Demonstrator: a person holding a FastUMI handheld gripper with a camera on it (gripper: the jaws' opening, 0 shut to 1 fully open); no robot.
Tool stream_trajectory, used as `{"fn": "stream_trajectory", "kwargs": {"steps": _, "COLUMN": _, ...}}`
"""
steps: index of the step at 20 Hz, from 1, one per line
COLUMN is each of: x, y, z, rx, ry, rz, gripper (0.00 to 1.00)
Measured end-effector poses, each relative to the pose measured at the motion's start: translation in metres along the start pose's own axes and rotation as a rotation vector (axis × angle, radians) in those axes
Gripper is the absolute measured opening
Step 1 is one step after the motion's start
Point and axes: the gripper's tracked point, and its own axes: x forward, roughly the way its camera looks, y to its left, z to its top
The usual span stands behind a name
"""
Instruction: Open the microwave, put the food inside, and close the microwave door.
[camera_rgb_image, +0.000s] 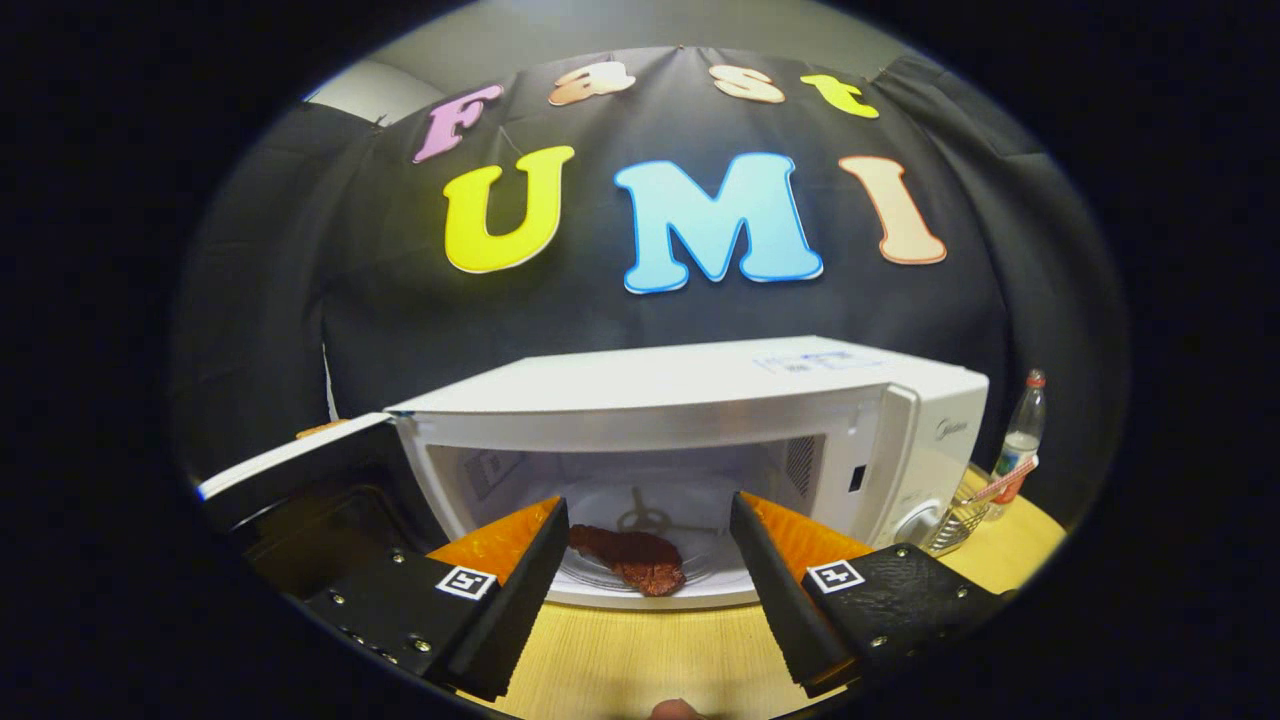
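White enamel is catching the light across a microwave (700, 400) that is sitting on a pale wooden table (640, 650). Its door (300, 465) is standing swung wide open to the left, so the cavity is showing. Inside, a dark reddish-brown piece of food (630, 557), looking like a slab of meat, is lying on the glass turntable near the front lip of the opening.

The gripper (650, 520) is hovering just outside the opening with its fingers spread wide and gripping nothing; the food is lying beyond and between them, touched by neither.

To the right of the microwave, a clear bottle with a red cap (1020, 435) is standing beside a small glass dish (955, 525).

The remaining step appears to be closing the door. The risk lies in the food sitting so close to the front edge: a hard swing could jolt the oven or nudge the food outward. A sideways reach towards the door could also see a finger catching the frame.
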Motion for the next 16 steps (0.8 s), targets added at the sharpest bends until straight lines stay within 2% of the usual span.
{"fn": "stream_trajectory", "kwargs": {"steps": 8, "x": -0.100, "y": 0.015, "z": 0.048, "rx": -0.018, "ry": -0.078, "rz": 0.042, "gripper": 0.97}}
{"fn": "stream_trajectory", "kwargs": {"steps": 16, "x": -0.171, "y": 0.065, "z": 0.065, "rx": -0.015, "ry": -0.101, "rz": 0.165, "gripper": 0.97}}
